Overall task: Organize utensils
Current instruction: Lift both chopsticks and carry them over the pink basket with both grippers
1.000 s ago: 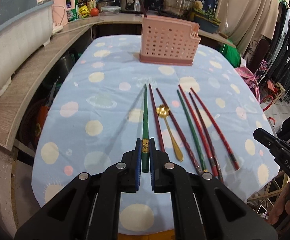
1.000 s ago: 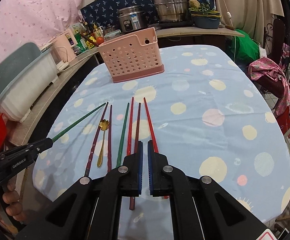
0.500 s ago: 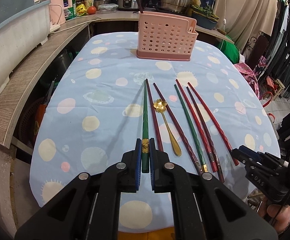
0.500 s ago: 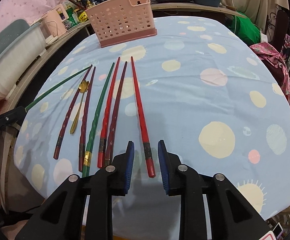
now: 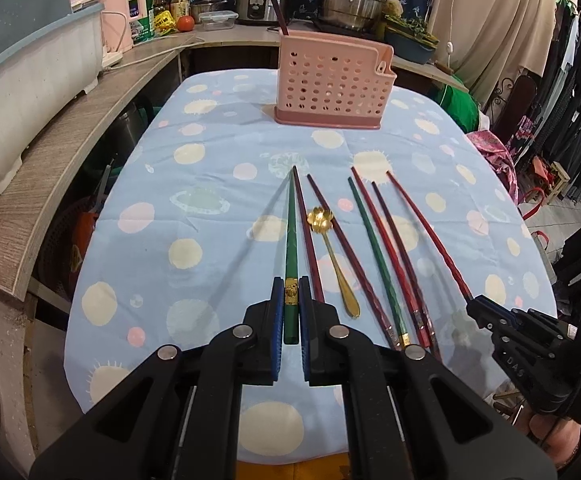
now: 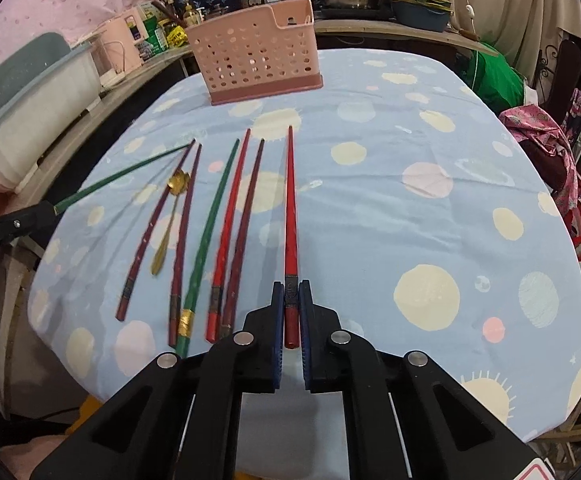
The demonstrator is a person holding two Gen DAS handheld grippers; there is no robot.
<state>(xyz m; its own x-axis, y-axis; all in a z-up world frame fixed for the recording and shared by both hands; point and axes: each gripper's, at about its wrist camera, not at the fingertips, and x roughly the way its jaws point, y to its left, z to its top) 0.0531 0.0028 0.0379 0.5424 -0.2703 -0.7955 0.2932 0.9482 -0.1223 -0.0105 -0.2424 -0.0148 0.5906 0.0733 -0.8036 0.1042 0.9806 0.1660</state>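
1. Left gripper (image 5: 289,304) is clamped on the thick end of a green chopstick (image 5: 290,236), its blue pads pressing the gold band; the stick points toward the pink basket (image 5: 332,84) and its tip sits above the cloth, casting a shadow to its left.
2. Right gripper (image 6: 290,300) has just closed its jaws on the butt end of a red chopstick (image 6: 290,200), the rightmost of the row, which now sits pinched between the pads.
3. On the blue spotted tablecloth (image 6: 410,152), 5 more chopsticks lie side by side between the 2 held ones: 2 dark red, 1 green with a gold band (image 6: 206,236), 1 bright red and 1 maroon.
4. A gold spoon (image 5: 332,256) with a flower-shaped bowl lies between the 2 dark red sticks.
5. At the far end of the table the basket stands upright, well apart from the row; 1 dark stick (image 5: 278,14) pokes up behind its left corner.
6. A grey-lidded bin (image 5: 30,64) sits on the wooden counter at left.
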